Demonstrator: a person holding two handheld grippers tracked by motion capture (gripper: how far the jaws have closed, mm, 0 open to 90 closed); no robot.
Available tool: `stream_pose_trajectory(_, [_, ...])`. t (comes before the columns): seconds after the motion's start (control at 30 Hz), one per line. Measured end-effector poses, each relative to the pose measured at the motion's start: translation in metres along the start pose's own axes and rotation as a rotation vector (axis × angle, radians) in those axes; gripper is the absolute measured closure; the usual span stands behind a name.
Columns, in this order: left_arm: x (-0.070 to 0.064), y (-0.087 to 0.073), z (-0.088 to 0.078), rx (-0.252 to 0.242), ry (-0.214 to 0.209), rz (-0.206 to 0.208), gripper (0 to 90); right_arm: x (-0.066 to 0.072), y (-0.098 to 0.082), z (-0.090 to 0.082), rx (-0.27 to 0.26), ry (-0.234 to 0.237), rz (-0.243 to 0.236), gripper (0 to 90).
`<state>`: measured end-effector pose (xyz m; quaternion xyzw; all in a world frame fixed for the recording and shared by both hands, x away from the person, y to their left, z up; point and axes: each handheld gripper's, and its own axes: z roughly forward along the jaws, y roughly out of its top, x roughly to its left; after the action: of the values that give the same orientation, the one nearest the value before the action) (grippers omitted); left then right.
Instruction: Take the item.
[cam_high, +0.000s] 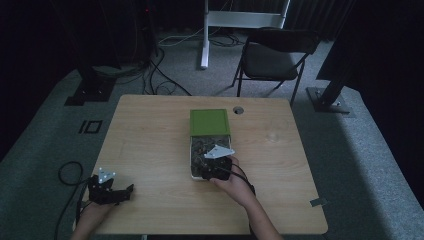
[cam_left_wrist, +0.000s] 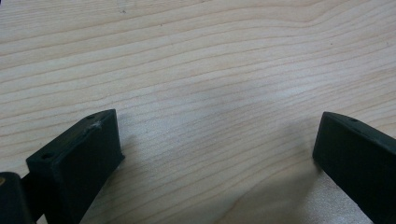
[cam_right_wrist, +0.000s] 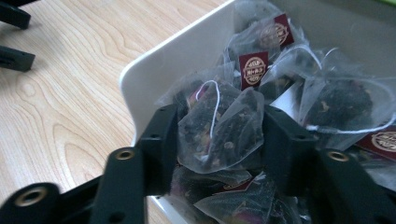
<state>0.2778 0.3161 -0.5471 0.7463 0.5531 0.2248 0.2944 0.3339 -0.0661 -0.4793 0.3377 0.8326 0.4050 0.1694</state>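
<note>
The room is dark, with a grey floor, a folding chair (cam_high: 275, 55) at the back and a pale wood surface (cam_high: 150, 135) in the middle. On the surface sits a white box (cam_right_wrist: 187, 51) full of tea bags, and its green lid (cam_high: 209, 122) lies at the far end of it. The right gripper (cam_right_wrist: 219, 135) is down in the near end of the box. Its 2 fingers (cam_right_wrist: 159, 140) stand on each side of 1 tea bag (cam_right_wrist: 219, 126), a see-through pouch with dark leaves inside and a white string on top. The fingers touch the bag on both sides and seem to pinch it lightly, and the bag looks a bit squashed between them. The bag sits right between the fingers, on top of the pile, so I think the next move is straight up and out of the box. Other bags with red tags (cam_right_wrist: 253, 67) lie just behind it, touching it, and their strings could come along too. The box wall is just beside the left finger in the right gripper view. The left gripper (cam_left_wrist: 215, 154) rests well apart from the box, near the left corner of the surface, with its fingers spread wide and nothing but bare wood between them. The right hand (cam_high: 232, 185) is the one at the bags, so it will do the lifting.
</note>
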Motion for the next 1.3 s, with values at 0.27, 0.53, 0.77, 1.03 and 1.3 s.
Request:
stream_pose_trajectory(0.27, [0.000,0.000,0.000,0.000,0.000,0.000,1.6,-0.002,-0.003,0.003,0.007,0.006,-0.028,62.4])
stream_pose_trajectory(0.53, [0.000,0.000,0.000,0.000,0.000,0.000,1.6,-0.007,0.001,-0.004,-0.015,0.029,-0.024,72.7])
stream_pose_trajectory(0.77, [0.000,0.000,0.000,0.000,0.000,0.000,1.6,-0.009,0.005,-0.014,-0.053,0.035,-0.014,76.0])
stream_pose_trajectory(1.03, [0.000,0.000,0.000,0.000,0.000,0.001,1.6,-0.012,0.012,-0.028,-0.092,0.034,-0.012,78.0])
stream_pose_trajectory(1.3, [0.000,0.000,0.000,-0.001,0.000,0.000,1.6,-0.015,0.021,-0.041,-0.131,0.041,0.002,78.5])
